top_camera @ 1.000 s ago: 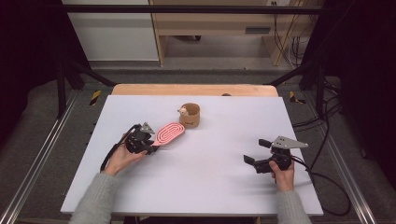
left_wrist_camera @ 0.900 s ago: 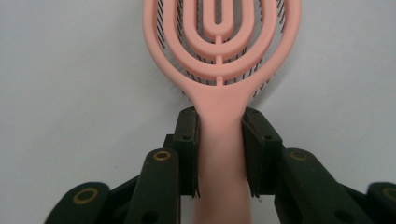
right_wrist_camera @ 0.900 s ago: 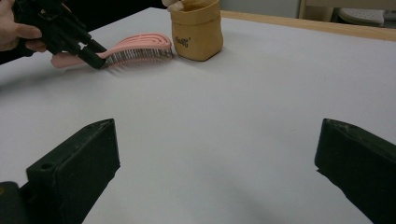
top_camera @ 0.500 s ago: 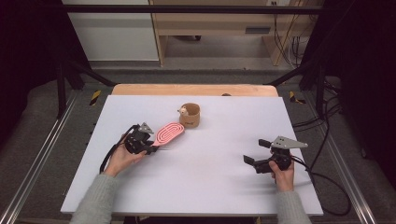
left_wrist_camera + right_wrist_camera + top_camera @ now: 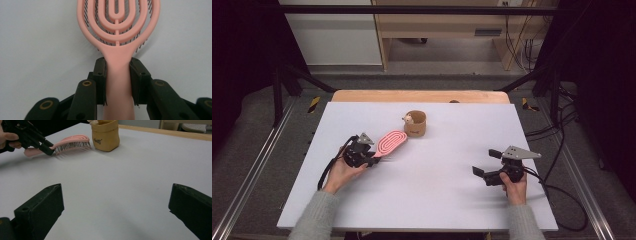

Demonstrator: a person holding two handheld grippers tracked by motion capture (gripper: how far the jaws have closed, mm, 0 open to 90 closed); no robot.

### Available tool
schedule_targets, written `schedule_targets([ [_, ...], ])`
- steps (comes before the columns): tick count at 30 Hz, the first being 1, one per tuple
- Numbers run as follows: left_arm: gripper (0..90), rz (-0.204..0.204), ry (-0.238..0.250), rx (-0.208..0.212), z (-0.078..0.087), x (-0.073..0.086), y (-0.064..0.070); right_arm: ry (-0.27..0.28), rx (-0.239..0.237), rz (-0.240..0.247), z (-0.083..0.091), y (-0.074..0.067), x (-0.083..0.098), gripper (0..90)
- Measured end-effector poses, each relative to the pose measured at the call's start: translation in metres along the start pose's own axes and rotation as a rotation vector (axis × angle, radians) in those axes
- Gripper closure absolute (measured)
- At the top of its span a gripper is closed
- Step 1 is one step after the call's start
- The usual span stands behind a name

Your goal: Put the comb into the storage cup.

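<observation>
A pink hairbrush (image 5: 391,141) with a looped open head lies bristles down on the white table (image 5: 432,200), left of centre. My left gripper (image 5: 373,156) is shut on its handle. In the left gripper view the two black jaws press both sides of the pink handle (image 5: 117,82), and the brush head (image 5: 117,20) points away from me. My right gripper (image 5: 485,162) rests near the table's right front, open, with nothing between its wide-apart jaws (image 5: 117,192). From there I see the brush (image 5: 71,142) and the left gripper (image 5: 46,148) far off at the upper left.
A small tan pouch (image 5: 416,124) with a little toy figure at its rim stands just beyond the brush head, also seen as the tan pouch (image 5: 106,133). A wooden strip (image 5: 419,96) runs along the table's far edge. Cables trail off the right side.
</observation>
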State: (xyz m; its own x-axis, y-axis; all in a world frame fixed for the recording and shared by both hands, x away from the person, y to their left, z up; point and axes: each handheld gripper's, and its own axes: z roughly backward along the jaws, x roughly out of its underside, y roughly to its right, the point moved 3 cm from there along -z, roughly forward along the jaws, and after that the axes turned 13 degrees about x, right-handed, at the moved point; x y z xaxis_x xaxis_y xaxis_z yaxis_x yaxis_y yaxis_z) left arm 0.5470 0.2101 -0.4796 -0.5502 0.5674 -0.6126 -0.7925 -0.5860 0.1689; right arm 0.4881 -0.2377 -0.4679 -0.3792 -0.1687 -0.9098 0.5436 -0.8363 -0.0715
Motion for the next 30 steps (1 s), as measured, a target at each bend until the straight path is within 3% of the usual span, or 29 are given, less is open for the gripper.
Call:
schedule_targets([
  [16,69.1,0.046,0.110,-0.056,0.018,0.004,0.011,-0.002,0.000,-0.004,-0.001,0.000,0.000,0.2],
  [30,69.1,0.042,0.164,-0.114,0.025,0.008,0.025,-0.005,-0.001,-0.005,-0.001,-0.001,0.000,0.2],
])
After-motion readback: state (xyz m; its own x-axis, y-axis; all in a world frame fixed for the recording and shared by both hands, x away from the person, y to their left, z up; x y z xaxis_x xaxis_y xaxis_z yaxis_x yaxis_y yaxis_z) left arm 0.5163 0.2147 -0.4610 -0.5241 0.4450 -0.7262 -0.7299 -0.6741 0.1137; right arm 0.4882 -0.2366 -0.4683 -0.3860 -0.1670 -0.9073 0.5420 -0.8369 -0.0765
